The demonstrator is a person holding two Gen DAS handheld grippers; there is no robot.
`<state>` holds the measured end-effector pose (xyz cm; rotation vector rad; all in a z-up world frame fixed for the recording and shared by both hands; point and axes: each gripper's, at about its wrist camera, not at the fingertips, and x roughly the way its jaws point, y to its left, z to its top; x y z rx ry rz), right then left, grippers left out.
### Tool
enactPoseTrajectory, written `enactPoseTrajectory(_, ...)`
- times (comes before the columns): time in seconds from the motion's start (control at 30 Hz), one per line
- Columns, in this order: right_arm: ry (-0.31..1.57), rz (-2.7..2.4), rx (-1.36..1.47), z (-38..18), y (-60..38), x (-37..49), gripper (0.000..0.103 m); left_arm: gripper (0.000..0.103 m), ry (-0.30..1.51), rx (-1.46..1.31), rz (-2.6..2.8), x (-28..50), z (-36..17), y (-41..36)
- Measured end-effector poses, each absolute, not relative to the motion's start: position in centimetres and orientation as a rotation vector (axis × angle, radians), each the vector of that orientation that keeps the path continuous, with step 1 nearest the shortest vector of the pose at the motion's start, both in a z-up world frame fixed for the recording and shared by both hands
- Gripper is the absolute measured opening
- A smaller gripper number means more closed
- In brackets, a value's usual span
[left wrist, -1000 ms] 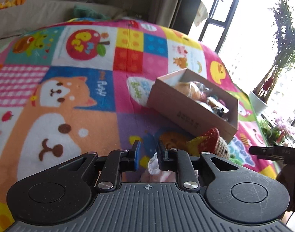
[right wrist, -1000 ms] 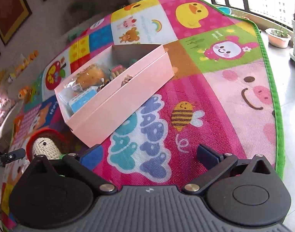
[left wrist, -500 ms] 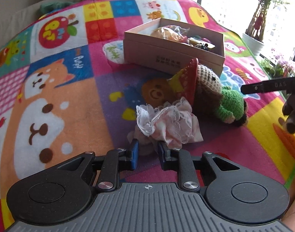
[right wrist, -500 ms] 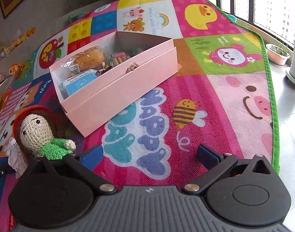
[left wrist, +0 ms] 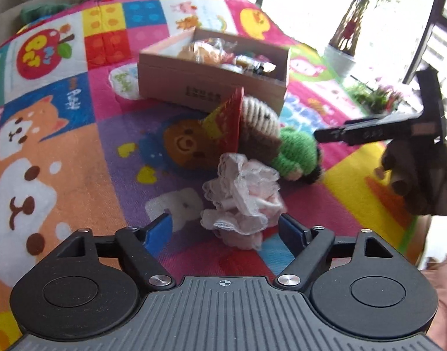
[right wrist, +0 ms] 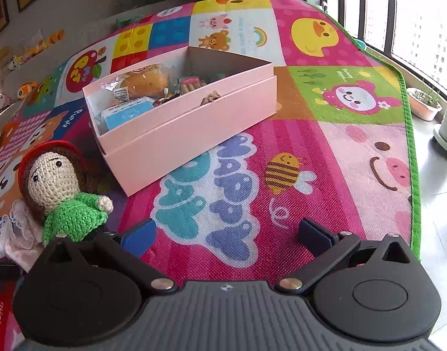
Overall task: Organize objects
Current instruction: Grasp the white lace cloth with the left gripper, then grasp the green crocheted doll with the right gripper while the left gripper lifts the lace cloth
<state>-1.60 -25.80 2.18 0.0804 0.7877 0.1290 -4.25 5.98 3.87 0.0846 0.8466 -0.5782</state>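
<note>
The left claw [left wrist: 225, 229] had just been opening; its pads stood apart around a crumpled white lace cloth [left wrist: 244, 201] that rested on the play mat [left wrist: 62, 152], unpressed. To do the step well, it would likely need to back straight off without snagging the lace. The right claw [right wrist: 226, 234] gaped over bare mat, holding nothing. Beyond the cloth lay a crocheted doll [left wrist: 270, 137] in green, against the near side of the half-filled pink box [right wrist: 191, 134], mid-mat.
</note>
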Motion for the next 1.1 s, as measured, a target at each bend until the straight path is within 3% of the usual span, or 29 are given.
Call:
enactPoseTrajectory(0.17,0.772,0.111,0.048,1.9,-25.2,-1.5,0.103,0.084,0.763,0.061,-0.632,-5.1,5.8,6.1)
enactPoseTrajectory(0.37,0.791,0.154,0.048,2.4,-24.7,-1.6,0.103,0.081,0.810,0.091,-0.559,-3.4,2.6,2.3)
enactPoseTrajectory(0.43,0.778,0.208,0.101,3.3,-24.8,-2.1,0.103,0.061,0.818,0.127,-0.549,-3.2,2.0,1.9)
enactPoseTrajectory(0.47,0.765,0.234,0.104,3.8,-24.5,-2.4,0.103,0.042,0.801,0.150,-0.540,-3.2,2.1,2.1)
enactPoseTrajectory(0.5,0.756,0.260,0.092,4.2,-24.1,-2.7,0.103,0.031,0.803,0.147,-0.538,-3.1,2.2,2.4)
enactPoseTrajectory(0.83,0.833,0.628,0.010,4.3,-14.4,-4.7,0.103,0.031,0.837,0.003,-0.345,-2.0,2.4,8.5)
enactPoseTrajectory(1.1,0.663,0.526,-0.218,6.6,-12.8,-5.7,0.103,0.031,0.828,0.004,-0.332,-2.5,2.3,8.9)
